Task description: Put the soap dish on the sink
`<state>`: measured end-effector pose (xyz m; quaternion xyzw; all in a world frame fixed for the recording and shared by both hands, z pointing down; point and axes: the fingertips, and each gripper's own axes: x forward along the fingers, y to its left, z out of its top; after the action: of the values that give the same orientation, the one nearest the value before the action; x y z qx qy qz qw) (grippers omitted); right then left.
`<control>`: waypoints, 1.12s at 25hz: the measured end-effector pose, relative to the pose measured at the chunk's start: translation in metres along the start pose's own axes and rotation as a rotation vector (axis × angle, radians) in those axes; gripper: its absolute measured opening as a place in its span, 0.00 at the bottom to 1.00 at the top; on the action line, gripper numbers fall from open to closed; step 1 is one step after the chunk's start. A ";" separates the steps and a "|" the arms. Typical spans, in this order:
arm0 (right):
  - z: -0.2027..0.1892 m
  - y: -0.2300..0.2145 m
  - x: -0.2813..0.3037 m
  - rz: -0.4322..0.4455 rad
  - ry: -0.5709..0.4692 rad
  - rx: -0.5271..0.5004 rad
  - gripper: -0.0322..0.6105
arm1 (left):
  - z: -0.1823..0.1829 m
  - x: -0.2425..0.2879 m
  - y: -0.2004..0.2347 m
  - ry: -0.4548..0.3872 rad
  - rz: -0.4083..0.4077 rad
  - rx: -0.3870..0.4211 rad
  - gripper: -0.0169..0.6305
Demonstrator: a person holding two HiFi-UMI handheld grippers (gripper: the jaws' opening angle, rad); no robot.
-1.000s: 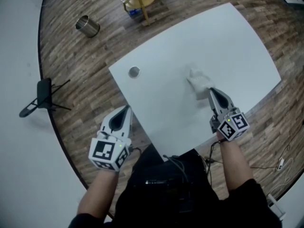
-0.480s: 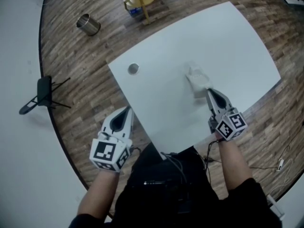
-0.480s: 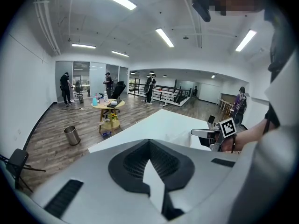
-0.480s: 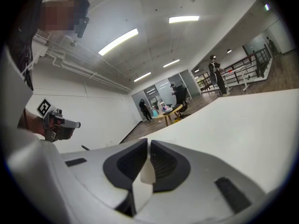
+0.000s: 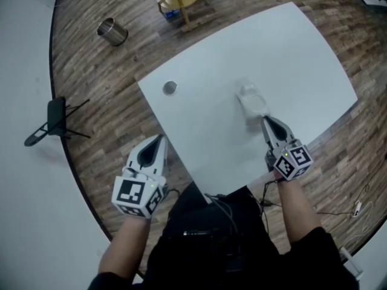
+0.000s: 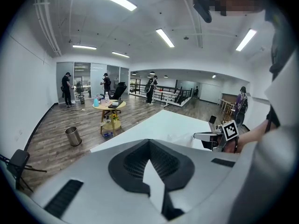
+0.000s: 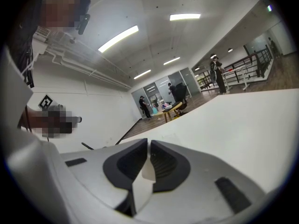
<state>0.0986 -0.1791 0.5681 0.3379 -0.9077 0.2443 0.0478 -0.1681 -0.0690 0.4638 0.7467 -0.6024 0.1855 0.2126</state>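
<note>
Head view: You are holding a claw in each hand over a white table. Each claw is carrying a cube with black and white square marks on it. The soap dish is lying flat on the table. It is white on white, so its edges are looking faint. The right claw is pointing at the dish from just beside its near end, and I cannot tell if the tip is touching it. The left claw is hanging by the near-left edge of the table, well apart from the dish. A round metal thing is sitting in the table top, off to the left of the dish. A metal bin and a black stand are sitting on the wood floor.

Left gripper view: The jaws are pressing together with nothing between them. Past them the table is stretching away, and the right claw is showing at the right with its marked cube. A small round table is standing farther off, and people are standing far back in the room.

Right gripper view: The jaws are closing tight on nothing. The white table is filling the space past them, and the dish is too faint to pick out here.
</note>
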 end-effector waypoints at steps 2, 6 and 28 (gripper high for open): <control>-0.003 0.000 0.001 0.003 0.009 0.003 0.10 | 0.001 0.002 0.000 -0.001 0.001 -0.004 0.01; -0.012 0.000 0.001 0.001 0.026 0.005 0.10 | -0.001 0.004 -0.003 0.000 -0.005 -0.005 0.01; -0.030 -0.010 -0.010 -0.026 0.053 0.024 0.10 | 0.002 -0.007 -0.012 -0.003 -0.001 0.014 0.01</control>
<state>0.1108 -0.1655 0.5961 0.3434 -0.8986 0.2637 0.0710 -0.1583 -0.0617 0.4573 0.7488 -0.6010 0.1885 0.2064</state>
